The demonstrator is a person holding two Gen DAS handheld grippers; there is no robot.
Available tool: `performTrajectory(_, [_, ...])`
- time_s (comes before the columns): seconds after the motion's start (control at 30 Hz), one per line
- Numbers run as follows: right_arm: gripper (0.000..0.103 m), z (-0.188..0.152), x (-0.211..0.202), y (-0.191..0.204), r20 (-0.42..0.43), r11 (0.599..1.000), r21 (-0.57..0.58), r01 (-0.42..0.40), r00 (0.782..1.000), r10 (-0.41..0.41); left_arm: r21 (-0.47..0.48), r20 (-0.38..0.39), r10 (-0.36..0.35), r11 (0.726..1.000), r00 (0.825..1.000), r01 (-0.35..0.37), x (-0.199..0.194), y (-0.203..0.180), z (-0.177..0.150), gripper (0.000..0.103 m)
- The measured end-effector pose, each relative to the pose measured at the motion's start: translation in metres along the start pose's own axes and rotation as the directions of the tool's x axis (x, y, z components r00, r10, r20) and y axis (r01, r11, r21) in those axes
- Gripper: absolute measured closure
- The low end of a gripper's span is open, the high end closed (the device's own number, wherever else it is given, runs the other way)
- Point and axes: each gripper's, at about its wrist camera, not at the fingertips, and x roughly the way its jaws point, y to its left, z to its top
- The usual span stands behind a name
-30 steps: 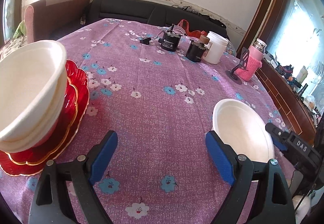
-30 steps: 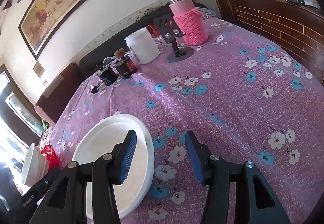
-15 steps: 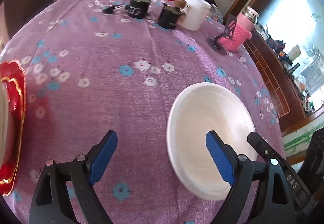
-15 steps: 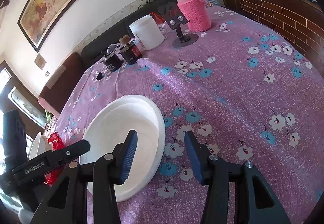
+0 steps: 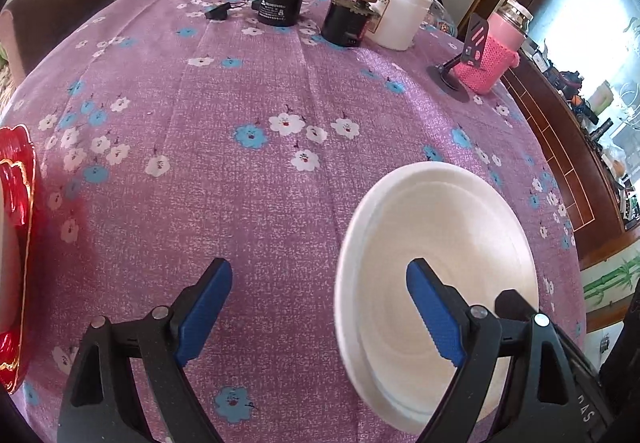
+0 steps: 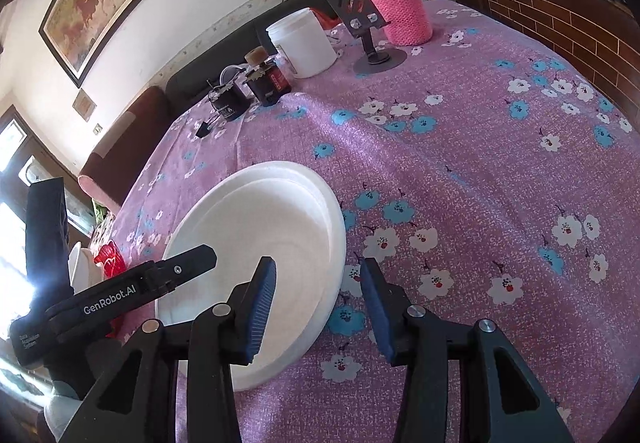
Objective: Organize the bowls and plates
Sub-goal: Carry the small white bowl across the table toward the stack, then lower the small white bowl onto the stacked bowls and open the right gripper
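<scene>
A white foam plate [image 5: 448, 227] lies on the purple flowered tablecloth [image 5: 248, 171]. My left gripper [image 5: 320, 307] is open, its right finger over the plate's left part and its left finger over bare cloth. In the right wrist view the plate [image 6: 276, 219] sits left of centre. My right gripper [image 6: 318, 303] is open and straddles the plate's right rim, left finger over the plate, right finger over the cloth. A red plate [image 5: 16, 243] holding white bowls sits at the far left, also in the right wrist view [image 6: 108, 259].
At the table's far side stand two black motors [image 5: 276, 3], a white tub [image 5: 400, 17], a phone stand [image 5: 460, 63] and a pink-sleeved bottle [image 5: 496, 51]. A dark sofa runs behind the table. A brick-faced ledge [image 6: 560, 15] borders the right.
My left gripper has swung right, away from the red plate and bowl stack, and its right finger now hangs over the white plate. My right gripper has closed in on the plate's rim.
</scene>
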Motion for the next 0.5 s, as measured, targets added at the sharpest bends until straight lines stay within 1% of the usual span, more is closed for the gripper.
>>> performTrajectory(0.03, [0.061,0.000,0.002,0.000,-0.008,1.000,0.003,-0.001,1.000,0.001,0.016,0.001,0.002,1.000,1.000,-0.002,0.001,-0.004,0.000,0.017])
performTrajectory(0.07, [0.069,-0.001,0.004,0.001,-0.016,1.000,0.000,0.002,1.000,-0.002,0.040,0.005,0.009,0.999,1.000,-0.010,0.001,-0.008,-0.001,0.033])
performTrajectory(0.1, [0.078,-0.001,0.006,0.003,-0.027,1.000,-0.007,0.009,1.000,-0.009,0.071,0.000,0.034,0.997,0.999,-0.034,0.003,-0.012,-0.002,0.072])
performTrajectory(0.13, [0.081,-0.002,0.007,0.003,-0.035,1.000,-0.010,0.010,0.999,-0.011,0.089,-0.028,0.027,0.996,0.999,-0.024,0.008,-0.015,-0.003,0.086])
performTrajectory(0.17, [0.083,-0.002,0.008,0.004,-0.041,1.000,-0.011,0.007,0.999,-0.008,0.086,-0.048,0.004,0.996,0.999,0.000,0.009,-0.016,-0.005,0.091])
performTrajectory(0.2, [0.085,-0.003,0.007,0.005,-0.035,1.000,-0.012,0.017,0.999,-0.017,0.091,-0.037,0.010,0.996,0.999,-0.006,0.007,-0.016,-0.006,0.092])
performTrajectory(0.23, [0.085,-0.004,0.007,0.006,-0.032,1.000,-0.019,0.025,0.999,-0.026,0.106,-0.017,0.024,0.994,1.000,-0.022,0.003,-0.018,-0.008,0.093])
performTrajectory(0.27, [0.087,-0.004,0.006,0.006,-0.033,1.000,-0.018,0.017,0.999,-0.018,0.118,-0.003,0.031,0.993,1.000,-0.030,-0.001,-0.020,-0.010,0.096])
performTrajectory(0.5, [0.088,-0.007,-0.005,0.017,-0.007,0.999,-0.041,-0.011,1.000,0.011,0.142,0.110,0.068,0.986,0.992,-0.084,-0.037,-0.025,-0.017,0.096])
